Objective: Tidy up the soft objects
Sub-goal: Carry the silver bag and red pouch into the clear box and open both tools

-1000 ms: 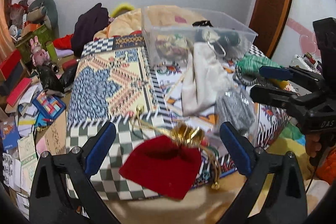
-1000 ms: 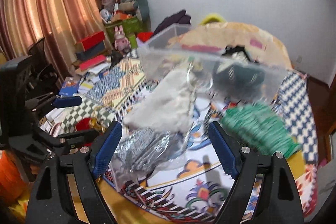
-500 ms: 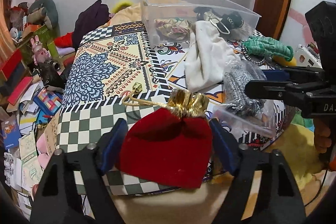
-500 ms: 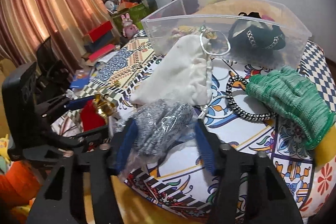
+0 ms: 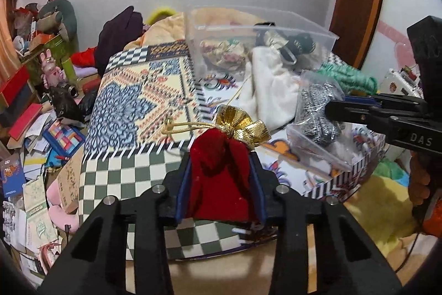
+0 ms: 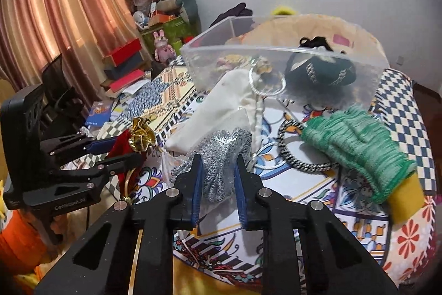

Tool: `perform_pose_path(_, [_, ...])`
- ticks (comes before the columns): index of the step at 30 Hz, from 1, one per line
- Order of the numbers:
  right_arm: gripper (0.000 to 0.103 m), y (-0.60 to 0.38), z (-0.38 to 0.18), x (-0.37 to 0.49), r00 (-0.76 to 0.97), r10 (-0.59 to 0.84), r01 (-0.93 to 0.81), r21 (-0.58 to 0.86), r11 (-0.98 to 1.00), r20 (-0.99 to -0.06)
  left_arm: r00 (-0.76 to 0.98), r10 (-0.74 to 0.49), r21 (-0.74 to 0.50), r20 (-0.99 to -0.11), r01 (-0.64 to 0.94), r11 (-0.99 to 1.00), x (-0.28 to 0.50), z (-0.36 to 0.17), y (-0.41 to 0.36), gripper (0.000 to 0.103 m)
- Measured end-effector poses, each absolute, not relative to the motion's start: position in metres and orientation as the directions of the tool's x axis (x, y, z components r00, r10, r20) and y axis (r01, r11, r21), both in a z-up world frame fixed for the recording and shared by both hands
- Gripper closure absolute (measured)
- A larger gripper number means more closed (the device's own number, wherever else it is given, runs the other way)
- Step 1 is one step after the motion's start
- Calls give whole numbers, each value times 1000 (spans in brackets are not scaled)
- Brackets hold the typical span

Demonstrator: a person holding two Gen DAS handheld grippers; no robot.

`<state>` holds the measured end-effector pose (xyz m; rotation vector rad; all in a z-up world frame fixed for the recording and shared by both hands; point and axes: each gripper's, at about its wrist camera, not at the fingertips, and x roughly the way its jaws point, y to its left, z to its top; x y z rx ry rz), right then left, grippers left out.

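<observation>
The left tool [image 5: 221, 179] is clamped on the red velvet pouch [image 5: 221, 170] above the near edge of the tabletop [image 5: 132, 101]. The right tool [image 6: 218, 184] is clamped on the clear bag of grey knit [image 6: 221, 156], also at the near edge. The clear plastic bin [image 6: 290, 73] stands toward the far edge, with the white pouch [image 6: 221, 112] just before it.

The left hand-held gripper [image 5: 220, 176] points level and forward, its blue-padded black fingers [image 5: 183, 181] drawn in tight around a red velvet pouch with a gold ruffled top [image 5: 221, 170]. The right hand-held gripper [image 6: 218, 179] sits beside it, its fingers [image 6: 196, 184] squeezing a clear plastic bag of grey knit fabric [image 6: 221, 156].
</observation>
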<state>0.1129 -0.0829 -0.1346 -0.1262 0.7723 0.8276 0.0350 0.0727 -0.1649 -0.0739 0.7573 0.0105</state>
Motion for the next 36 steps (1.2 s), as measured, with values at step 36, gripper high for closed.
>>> perform_pose_path(36, [84,-95,-43,200,709,544,-557,117,822,-449,874,-8,-90,-486,-40,995,179,-74,68,65])
